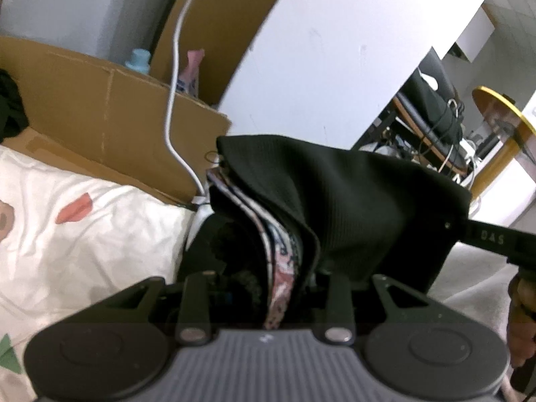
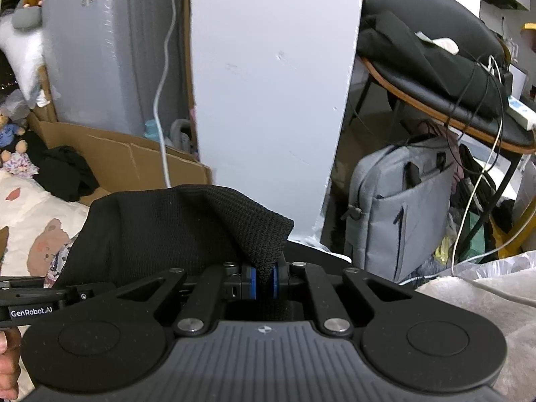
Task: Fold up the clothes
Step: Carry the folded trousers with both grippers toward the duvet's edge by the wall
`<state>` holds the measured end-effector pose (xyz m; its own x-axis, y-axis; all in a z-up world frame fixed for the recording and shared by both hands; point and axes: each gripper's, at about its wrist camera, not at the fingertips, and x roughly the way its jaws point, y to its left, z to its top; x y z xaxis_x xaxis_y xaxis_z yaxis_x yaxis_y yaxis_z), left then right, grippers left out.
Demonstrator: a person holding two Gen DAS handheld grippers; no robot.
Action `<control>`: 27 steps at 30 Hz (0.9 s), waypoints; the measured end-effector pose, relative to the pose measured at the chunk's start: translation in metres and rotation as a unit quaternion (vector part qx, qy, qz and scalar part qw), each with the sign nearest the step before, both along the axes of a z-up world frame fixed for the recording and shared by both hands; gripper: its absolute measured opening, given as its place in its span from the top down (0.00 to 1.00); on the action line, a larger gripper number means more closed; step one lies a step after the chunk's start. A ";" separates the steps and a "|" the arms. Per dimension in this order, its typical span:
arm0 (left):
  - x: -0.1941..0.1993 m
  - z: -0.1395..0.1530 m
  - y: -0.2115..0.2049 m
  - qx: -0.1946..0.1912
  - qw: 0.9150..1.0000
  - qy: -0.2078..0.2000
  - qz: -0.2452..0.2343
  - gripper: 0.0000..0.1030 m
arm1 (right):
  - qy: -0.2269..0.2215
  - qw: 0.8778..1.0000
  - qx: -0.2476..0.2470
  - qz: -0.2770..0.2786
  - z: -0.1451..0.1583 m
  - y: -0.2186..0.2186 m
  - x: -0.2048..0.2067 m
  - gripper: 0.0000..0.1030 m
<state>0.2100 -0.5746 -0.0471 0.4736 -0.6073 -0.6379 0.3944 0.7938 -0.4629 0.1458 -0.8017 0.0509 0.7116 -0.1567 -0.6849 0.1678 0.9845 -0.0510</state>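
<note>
A cluttered bedroom corner frames the work: a white wall pillar (image 2: 268, 83), an open cardboard box (image 1: 110, 114) with a white cable (image 1: 174, 83) hanging across it, a grey laptop bag (image 2: 398, 214) and a black chair (image 2: 445, 77) piled with dark things. Below lies a bed sheet (image 1: 83, 227), white with printed shapes.

The black knit garment (image 2: 174, 227) hangs in the air between the two tools, above the bed's edge. The right tongs (image 2: 264, 283) are clamped nearly closed on a corner of it, blue pads (image 2: 250, 283) pinching the knit. The left tongs (image 1: 268, 288) stand partly apart around a thicker bundle: black knit with a patterned fabric layer (image 1: 284, 268) inside it.

The cloth looks soft, light and limp; it will likely sag and slide between layers, so corners and hems seem the safest holds.
</note>
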 end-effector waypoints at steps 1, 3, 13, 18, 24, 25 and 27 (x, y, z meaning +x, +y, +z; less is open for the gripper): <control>0.004 -0.005 -0.004 0.000 1.000 0.003 -0.002 0.66 | 0.002 1.000 0.001 -0.003 -0.003 -0.004 0.003 0.91; 0.011 -0.013 -0.012 0.001 1.000 0.005 -0.006 0.66 | 0.006 1.000 0.003 -0.009 -0.010 -0.013 0.010 0.91; 0.053 -0.046 -0.033 0.002 1.000 0.013 -0.017 0.66 | 0.024 0.999 0.021 -0.020 -0.044 -0.045 0.046 0.91; 0.075 -0.062 -0.040 0.001 0.999 0.019 -0.027 0.65 | 0.037 0.999 0.011 -0.017 -0.062 -0.051 0.068 0.91; 0.104 -0.083 -0.050 0.005 0.999 0.021 -0.048 0.65 | 0.052 0.998 0.004 -0.017 -0.082 -0.060 0.088 0.91; 0.111 -0.086 -0.052 0.005 0.998 0.020 -0.054 0.65 | 0.054 0.998 0.002 -0.016 -0.086 -0.061 0.092 0.91; 0.119 -0.091 -0.053 0.002 0.998 0.020 -0.063 0.65 | 0.059 0.998 -0.002 -0.012 -0.094 -0.065 0.103 0.91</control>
<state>0.3288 -0.6276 -0.1381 0.3675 -0.6580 -0.6573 0.4728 0.7408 -0.4772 0.2486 -0.8668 -0.0433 0.6224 -0.1750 -0.7629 0.1836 0.9801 -0.0750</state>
